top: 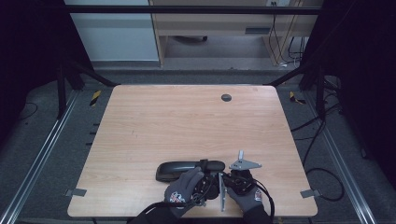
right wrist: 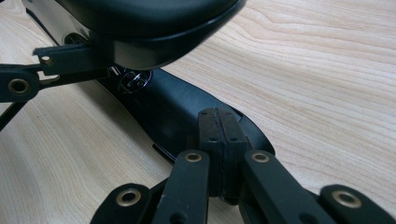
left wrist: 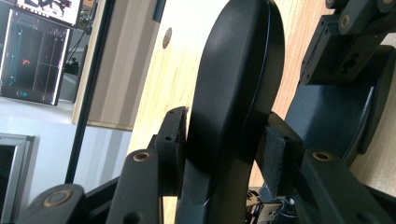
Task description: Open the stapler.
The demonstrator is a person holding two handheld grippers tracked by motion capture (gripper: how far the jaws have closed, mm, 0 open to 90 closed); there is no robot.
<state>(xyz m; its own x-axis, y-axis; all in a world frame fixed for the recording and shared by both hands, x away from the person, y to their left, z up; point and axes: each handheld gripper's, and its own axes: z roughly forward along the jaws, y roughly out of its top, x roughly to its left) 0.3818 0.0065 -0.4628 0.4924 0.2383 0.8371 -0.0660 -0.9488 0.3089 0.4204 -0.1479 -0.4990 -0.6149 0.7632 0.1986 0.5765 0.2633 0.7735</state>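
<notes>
One black case [top: 184, 169] with lid raised, left gripper [left wrist: 224, 149] clamping the lid, right gripper [right wrist: 220, 140] closed empty, one table [top: 187, 121]

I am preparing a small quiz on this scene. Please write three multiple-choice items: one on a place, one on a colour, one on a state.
1. Where on the table is the case?
A. Near the front edge, by the hands
B. At the far edge, by the round hole
C. At the far left corner

2. What colour is the case?
A. White
B. Black
C. Red

3. How is the left gripper?
A. Wide open over bare wood
B. Shut on the lid
C. Lying loose on the table

Key:
1 A: the high view shows the case close to the person's edge, next to both gloved hands.
2 B: case and lid are black in each view.
3 B: in the left gripper view both pads press the raised lid's two faces. The right gripper has its pads together.
</notes>
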